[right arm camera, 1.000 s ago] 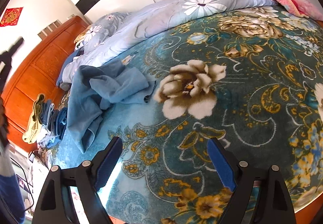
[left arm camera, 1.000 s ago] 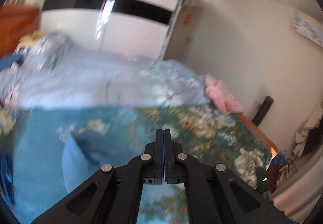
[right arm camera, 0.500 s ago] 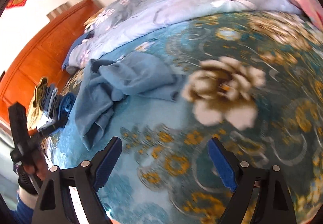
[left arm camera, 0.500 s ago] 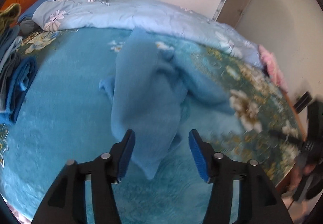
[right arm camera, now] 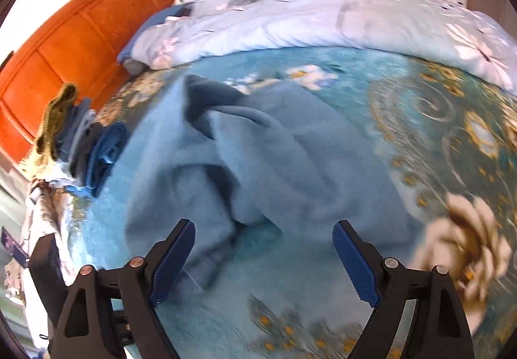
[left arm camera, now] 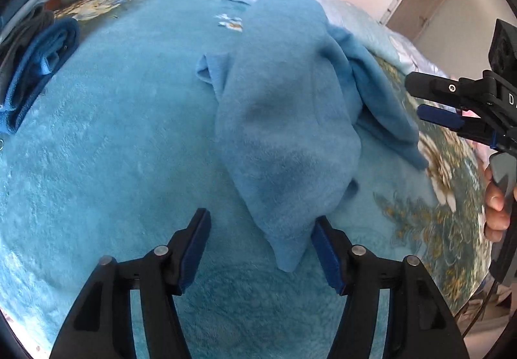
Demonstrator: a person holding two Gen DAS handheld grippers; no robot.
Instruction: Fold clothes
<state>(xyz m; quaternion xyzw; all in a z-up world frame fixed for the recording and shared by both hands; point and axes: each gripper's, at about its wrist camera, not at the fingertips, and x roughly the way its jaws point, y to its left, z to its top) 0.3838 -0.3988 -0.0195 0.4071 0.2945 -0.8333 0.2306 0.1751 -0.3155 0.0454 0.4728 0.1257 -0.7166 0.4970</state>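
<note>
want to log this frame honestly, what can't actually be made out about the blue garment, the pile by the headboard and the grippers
- Light blue garment: crumpled, so its type and sleeves stay hidden in both views; motion blur softens it in the right wrist view.
- Folded pile: cut by the frame edge in the left wrist view, small in the right; the item count is unclear.
- Left gripper: jaws closing around the garment's tip, pad contact not discernible.
- Right gripper: open, its height above the blanket unclear.

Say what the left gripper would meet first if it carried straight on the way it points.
Probably the near corner of the light blue fleece garment, already between the closing, not yet gripping jaws of the left gripper; the teal blanket lies directly beneath.
</note>
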